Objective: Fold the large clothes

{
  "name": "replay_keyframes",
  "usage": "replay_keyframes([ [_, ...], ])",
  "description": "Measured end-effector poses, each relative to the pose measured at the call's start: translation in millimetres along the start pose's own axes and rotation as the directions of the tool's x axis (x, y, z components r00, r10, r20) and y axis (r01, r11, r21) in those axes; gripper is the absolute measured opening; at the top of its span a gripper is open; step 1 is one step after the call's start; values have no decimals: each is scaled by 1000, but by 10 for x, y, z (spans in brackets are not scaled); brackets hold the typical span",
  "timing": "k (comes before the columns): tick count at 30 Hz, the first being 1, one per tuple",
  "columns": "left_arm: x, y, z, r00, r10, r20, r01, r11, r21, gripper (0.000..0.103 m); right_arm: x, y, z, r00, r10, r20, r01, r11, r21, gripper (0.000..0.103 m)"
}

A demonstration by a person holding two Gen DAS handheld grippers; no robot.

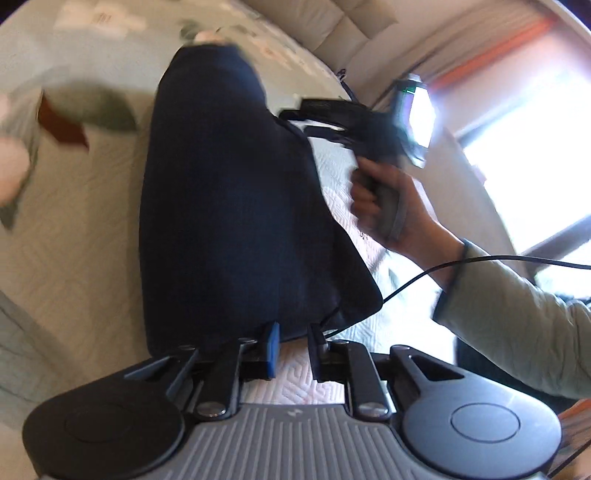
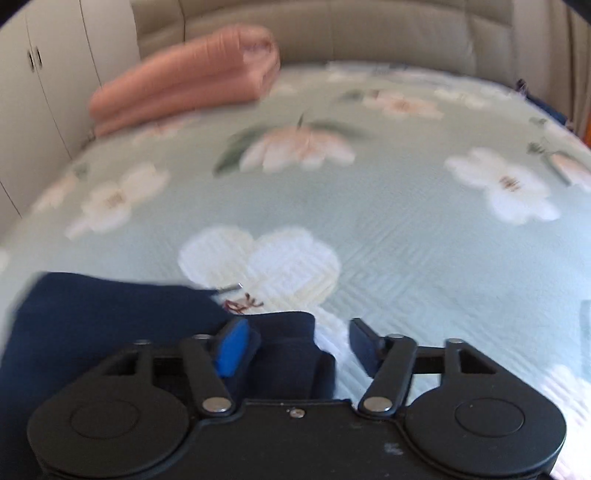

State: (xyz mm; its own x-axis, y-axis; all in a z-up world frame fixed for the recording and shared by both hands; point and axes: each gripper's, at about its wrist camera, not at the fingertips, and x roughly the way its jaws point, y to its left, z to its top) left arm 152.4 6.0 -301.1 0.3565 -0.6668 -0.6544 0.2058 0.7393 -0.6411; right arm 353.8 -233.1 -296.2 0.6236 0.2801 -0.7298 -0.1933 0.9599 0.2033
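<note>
Navy garment (image 1: 229,206) edge between nearly closed left claw (image 1: 293,341), right claw (image 2: 295,339) released.

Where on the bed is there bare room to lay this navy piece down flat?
Free: the floral bedspread ahead of the right gripper, between the navy garment and the headboard. Crowded: the far left corner, where the folded pink blanket lies, and the near left under the garment.

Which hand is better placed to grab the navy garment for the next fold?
Left, probably. The left gripper already sits at the near edge of the navy garment, jaws narrow. The right gripper stands open, cloth loose between its fingers.
</note>
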Motion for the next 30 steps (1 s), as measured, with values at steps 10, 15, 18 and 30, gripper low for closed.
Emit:
replay_keyframes([
  [10,203,-101,415,985,148,83,-153,987,53,28,-1166,497,-1098,989,79,-122,-92,991,-100,53],
  [15,177,129,335,990,110,93,-104,993,-59,24,-1074,438,-1562,967,35,-254,-52,997,-60,0],
  [18,103,187,333,990,94,106,-84,992,-93,23,-1193,379,-1644,959,39,-280,-50,998,-34,0],
  [30,-149,65,278,988,133,78,-128,990,-63,28,-1494,185,-1761,937,-35,-349,17,998,-53,0],
])
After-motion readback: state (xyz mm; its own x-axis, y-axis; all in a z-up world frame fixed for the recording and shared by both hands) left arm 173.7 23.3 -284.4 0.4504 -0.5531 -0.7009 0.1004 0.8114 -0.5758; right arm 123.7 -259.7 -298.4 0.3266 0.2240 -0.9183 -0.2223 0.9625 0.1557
